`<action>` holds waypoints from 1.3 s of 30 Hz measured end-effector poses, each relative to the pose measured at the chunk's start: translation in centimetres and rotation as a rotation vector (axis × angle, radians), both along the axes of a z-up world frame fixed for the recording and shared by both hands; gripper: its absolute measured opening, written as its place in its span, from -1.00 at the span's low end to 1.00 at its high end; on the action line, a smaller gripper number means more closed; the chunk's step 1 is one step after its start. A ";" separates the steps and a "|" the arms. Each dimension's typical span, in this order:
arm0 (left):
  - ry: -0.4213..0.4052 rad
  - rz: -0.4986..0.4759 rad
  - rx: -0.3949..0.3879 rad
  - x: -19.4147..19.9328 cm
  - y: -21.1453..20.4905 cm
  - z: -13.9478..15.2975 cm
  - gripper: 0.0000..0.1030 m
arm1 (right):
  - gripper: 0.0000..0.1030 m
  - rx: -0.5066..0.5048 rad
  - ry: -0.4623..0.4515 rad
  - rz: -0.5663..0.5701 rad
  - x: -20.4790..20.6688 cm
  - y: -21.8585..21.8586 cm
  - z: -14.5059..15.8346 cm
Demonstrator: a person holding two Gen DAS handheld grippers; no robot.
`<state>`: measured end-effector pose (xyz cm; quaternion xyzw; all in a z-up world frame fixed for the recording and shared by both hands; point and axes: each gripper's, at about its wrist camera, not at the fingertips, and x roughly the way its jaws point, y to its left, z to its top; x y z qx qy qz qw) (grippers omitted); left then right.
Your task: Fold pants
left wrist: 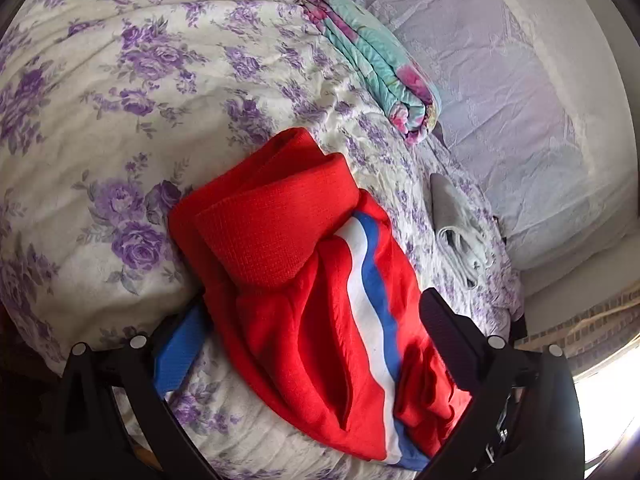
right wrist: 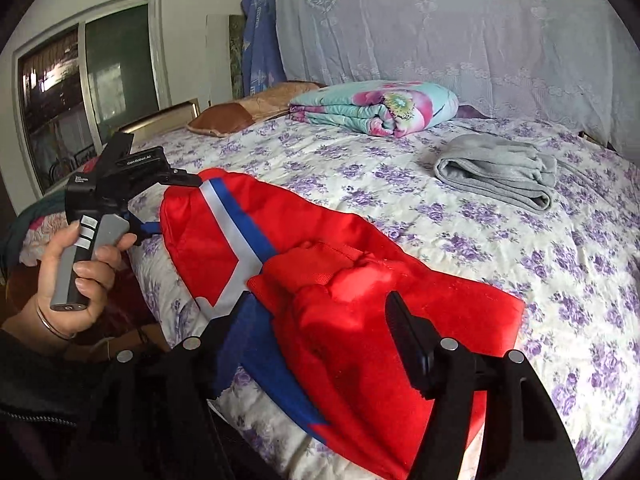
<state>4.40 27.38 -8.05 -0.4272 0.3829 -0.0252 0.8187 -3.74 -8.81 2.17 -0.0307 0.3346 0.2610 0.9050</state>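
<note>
Both jaws are standing spread: our left gripper (left wrist: 308, 320) and our right gripper (right wrist: 320, 336) are each straddling the red pants (right wrist: 360, 280), pinching nothing. We are seeing one pair, lying partly folded near the bed (right wrist: 520, 240) edge. We are judging the fabric light, soft, slippery; the layered edges seem best to hold. Farther right are lying one quilt (right wrist: 376, 114) and one grey garment (right wrist: 496, 172).

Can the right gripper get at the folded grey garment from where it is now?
Probably yes. The right gripper, jaws open, straddles the red pants; the grey garment lies farther across the floral bedspread, nothing standing between them.
</note>
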 end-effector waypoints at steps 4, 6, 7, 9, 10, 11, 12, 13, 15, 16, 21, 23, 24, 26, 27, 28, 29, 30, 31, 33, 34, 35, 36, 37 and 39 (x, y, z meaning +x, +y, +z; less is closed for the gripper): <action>-0.008 0.062 -0.036 0.9 0.4 -0.3 0.56 | 0.31 0.039 0.011 -0.034 -0.3 -1.5 -0.3; -0.032 0.064 -0.047 1.1 0.2 -0.1 -0.02 | 0.31 0.051 0.007 -0.067 -0.4 -2.6 -0.3; -0.046 0.039 -0.046 1.3 -0.3 0.1 -0.32 | 0.31 0.062 0.004 -0.084 -0.6 -3.3 -0.3; -0.082 0.000 0.055 0.9 -1.9 1.8 -0.66 | 0.31 0.091 -0.003 -0.125 -1.0 -5.0 0.0; -0.115 -0.022 0.139 0.4 -3.4 3.3 -0.66 | 0.31 0.103 -0.006 -0.150 -1.2 -6.0 0.1; -0.161 -0.061 0.191 -0.1 -4.8 4.7 -0.67 | 0.31 0.114 -0.010 -0.176 -1.3 -7.1 0.2; -0.208 -0.111 0.230 -0.6 -6.5 6.4 -0.67 | 0.31 0.123 -0.017 -0.207 -1.6 -8.3 0.3; -0.251 -0.165 0.281 -1.1 -8.7 8.1 -0.67 | 0.31 0.130 -0.026 -0.240 -1.8 -9.5 0.5; -0.344 -0.306 0.386 -2.2 -14.0 11.4 -0.67 | 0.31 0.151 -0.052 -0.310 -2.3 -12.2 1.1; -0.373 -0.375 0.436 -2.8 -16.9 12.4 -0.67 | 0.31 0.158 -0.064 -0.351 -2.5 -13.6 1.4; -0.292 -0.809 0.638 -3.6 -31.6 7.8 0.67 | 0.33 0.195 -0.058 -0.497 -3.8 -19.3 1.4; -0.196 -0.923 0.709 -3.2 -35.0 3.6 0.84 | 0.34 0.223 -0.037 -0.519 -4.2 -20.5 0.8; -0.152 -0.954 0.743 -3.3 -35.9 2.2 0.82 | 0.34 0.228 -0.030 -0.520 -4.5 -20.8 0.7; -0.181 -0.968 0.785 -4.5 -36.4 2.4 0.82 | 0.35 0.215 -0.032 -0.512 -5.0 -20.8 0.5; -0.219 -0.974 0.781 -5.1 -36.1 3.4 0.83 | 0.37 0.208 -0.034 -0.505 -5.2 -20.8 0.4; -0.258 -0.967 0.779 -5.7 -35.6 4.7 0.83 | 0.38 0.210 -0.034 -0.496 -5.2 -20.8 0.4; -0.294 -0.957 0.767 -6.2 -35.0 6.1 0.84 | 0.38 0.216 -0.030 -0.487 -5.1 -20.7 0.4; -0.324 -0.946 0.741 -6.5 -34.2 7.3 0.91 | 0.38 0.228 -0.023 -0.471 -5.0 -20.5 0.4; -0.347 -0.935 0.703 -6.7 -33.7 8.2 0.90 | 0.38 0.242 -0.013 -0.453 -4.8 -20.3 0.3; -0.307 -0.961 0.577 -5.3 -33.2 7.9 0.90 | 0.38 0.242 -0.002 -0.436 -4.4 -19.5 0.1; -0.245 -0.988 0.504 -4.0 -33.6 6.4 0.90 | 0.38 0.233 0.006 -0.433 -4.2 -19.1 0.0; -0.172 -1.019 0.442 -2.5 -33.9 4.1 0.90 | 0.38 0.228 0.017 -0.429 -3.8 -18.8 -0.2; -0.105 -1.040 0.418 -1.2 -34.5 1.5 0.90 | 0.38 0.231 0.032 -0.425 -3.5 -18.5 -0.4; -0.085 -1.044 0.421 -0.7 -34.8 -0.3 0.90 | 0.38 0.239 0.050 -0.421 -3.2 -18.4 -0.6; -0.138 -1.051 0.366 -1.2 -34.2 0.7 0.90 | 0.38 0.265 0.068 -0.406 -3.2 -18.3 -0.5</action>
